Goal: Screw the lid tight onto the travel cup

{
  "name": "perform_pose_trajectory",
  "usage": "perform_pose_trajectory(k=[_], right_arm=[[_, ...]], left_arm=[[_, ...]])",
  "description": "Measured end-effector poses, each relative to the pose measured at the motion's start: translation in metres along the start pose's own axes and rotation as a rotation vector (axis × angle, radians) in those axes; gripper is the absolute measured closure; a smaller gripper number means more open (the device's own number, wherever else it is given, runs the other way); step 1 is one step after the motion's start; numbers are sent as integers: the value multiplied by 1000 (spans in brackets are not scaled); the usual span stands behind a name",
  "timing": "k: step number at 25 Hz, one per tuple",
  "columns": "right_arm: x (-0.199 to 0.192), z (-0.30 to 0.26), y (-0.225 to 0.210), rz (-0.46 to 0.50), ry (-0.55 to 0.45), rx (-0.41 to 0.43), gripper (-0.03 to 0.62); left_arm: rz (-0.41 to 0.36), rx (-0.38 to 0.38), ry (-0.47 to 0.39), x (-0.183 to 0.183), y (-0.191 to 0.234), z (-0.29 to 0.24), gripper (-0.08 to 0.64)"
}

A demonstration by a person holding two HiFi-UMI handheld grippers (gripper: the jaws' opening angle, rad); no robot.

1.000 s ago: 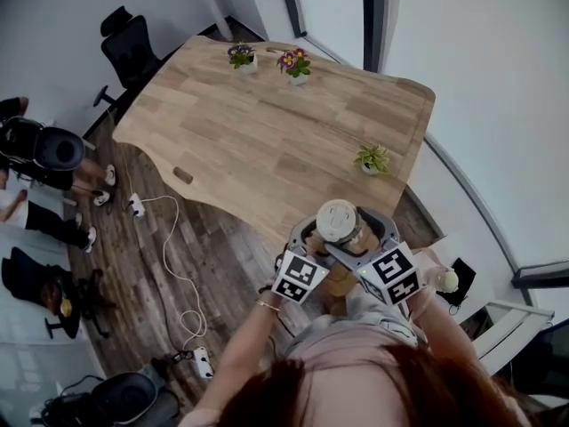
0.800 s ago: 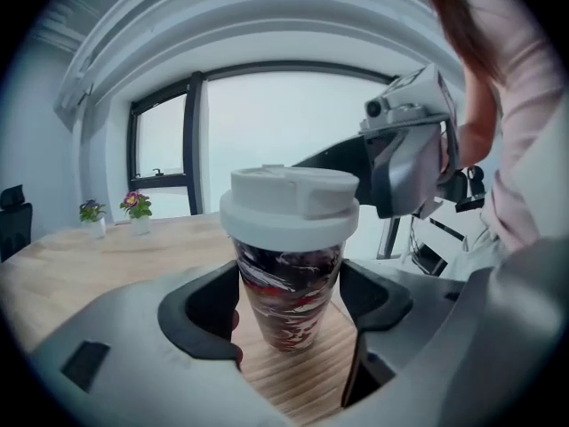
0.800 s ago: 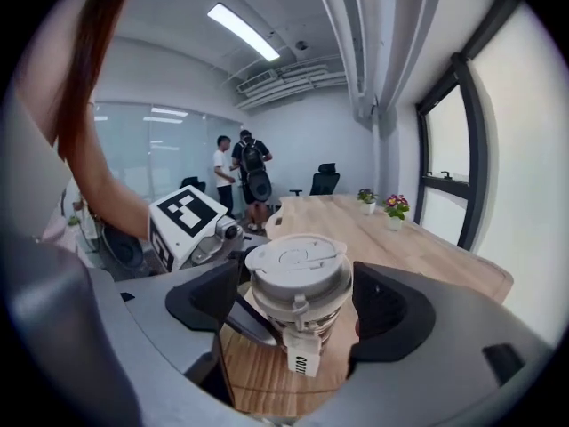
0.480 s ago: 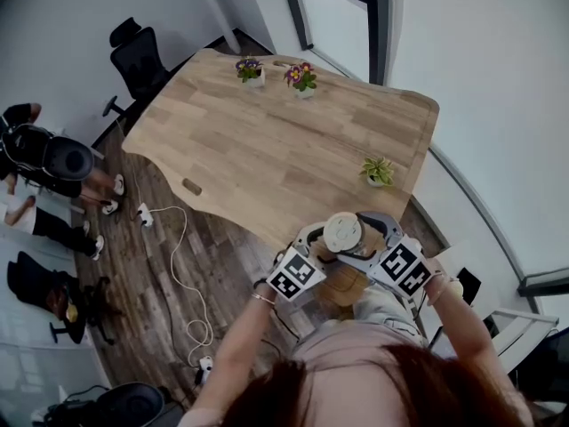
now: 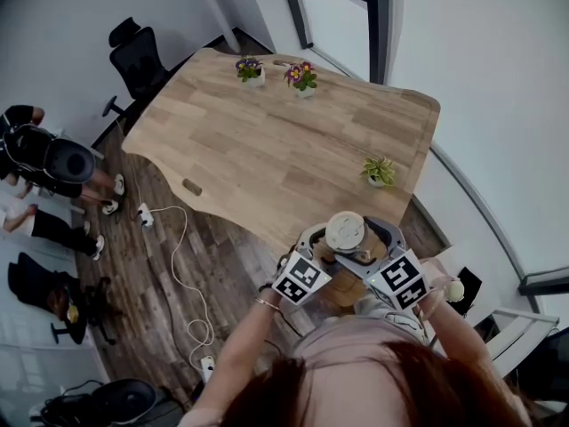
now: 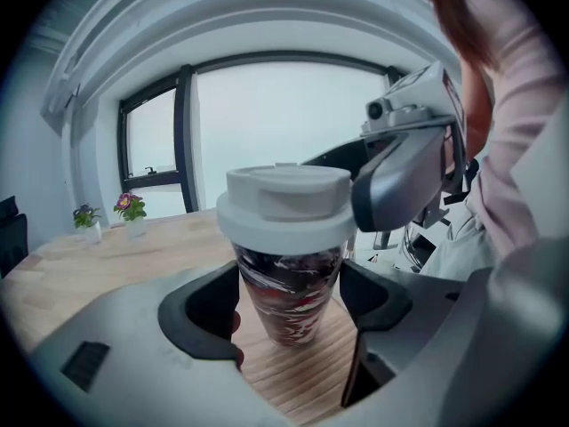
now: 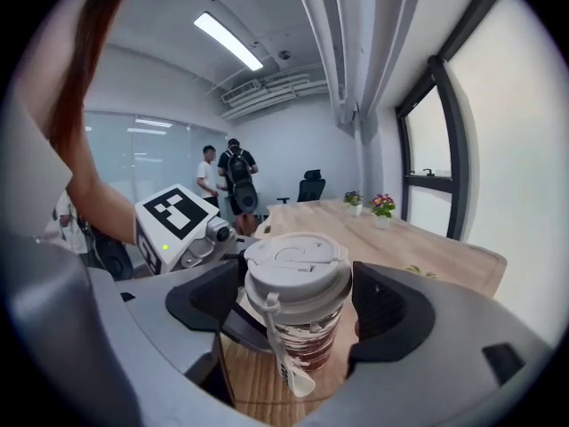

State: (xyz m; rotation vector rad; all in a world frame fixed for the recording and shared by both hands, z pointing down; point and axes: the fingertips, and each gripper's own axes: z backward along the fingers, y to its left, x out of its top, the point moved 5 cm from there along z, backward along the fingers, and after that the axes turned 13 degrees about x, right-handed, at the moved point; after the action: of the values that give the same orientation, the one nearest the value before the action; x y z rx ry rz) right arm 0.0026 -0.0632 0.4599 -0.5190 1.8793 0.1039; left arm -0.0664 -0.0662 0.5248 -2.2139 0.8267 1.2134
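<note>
The left gripper [image 6: 289, 314] is clamping the cup [image 6: 289, 283] by its body; the right gripper [image 7: 298, 310] is gripping the lid [image 7: 296, 265] above the table [image 5: 267, 140].

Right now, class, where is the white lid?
Head view, lower centre: the lid tops the travel cup between the left claw and right claw, just off the table's near edge.

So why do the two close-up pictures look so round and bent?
Both gripper views are fisheye, with black corners and bowed ceiling lines. Left gripper view: window blown out white, cup backlit. Right gripper view: evenly lit, lid sharp. Head view: milder bending.
</note>
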Motion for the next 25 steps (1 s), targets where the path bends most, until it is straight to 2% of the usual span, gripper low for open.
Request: perform_pose_trajectory(k=[5, 9, 12, 19, 21, 25], right_arm=[[2, 5, -8, 61, 61, 149, 230], [1, 3, -19, 92, 91, 206, 230], [0, 2, -19, 81, 62, 176, 230], [-5, 2, -12, -4, -62, -52, 230], [-6, 2, -13, -23, -78, -50, 230], [-7, 8, -14, 1, -31, 77, 230]], left_arm=[[-47, -74, 3, 1, 1, -4, 210], [-71, -98, 14, 3, 3, -6, 210], [-54, -70, 12, 4, 3, -8, 210], [23, 60, -7, 4, -2, -9, 210], [36, 72, -13, 4, -2, -8, 210], [8, 26, -10, 4, 0, -9, 210]])
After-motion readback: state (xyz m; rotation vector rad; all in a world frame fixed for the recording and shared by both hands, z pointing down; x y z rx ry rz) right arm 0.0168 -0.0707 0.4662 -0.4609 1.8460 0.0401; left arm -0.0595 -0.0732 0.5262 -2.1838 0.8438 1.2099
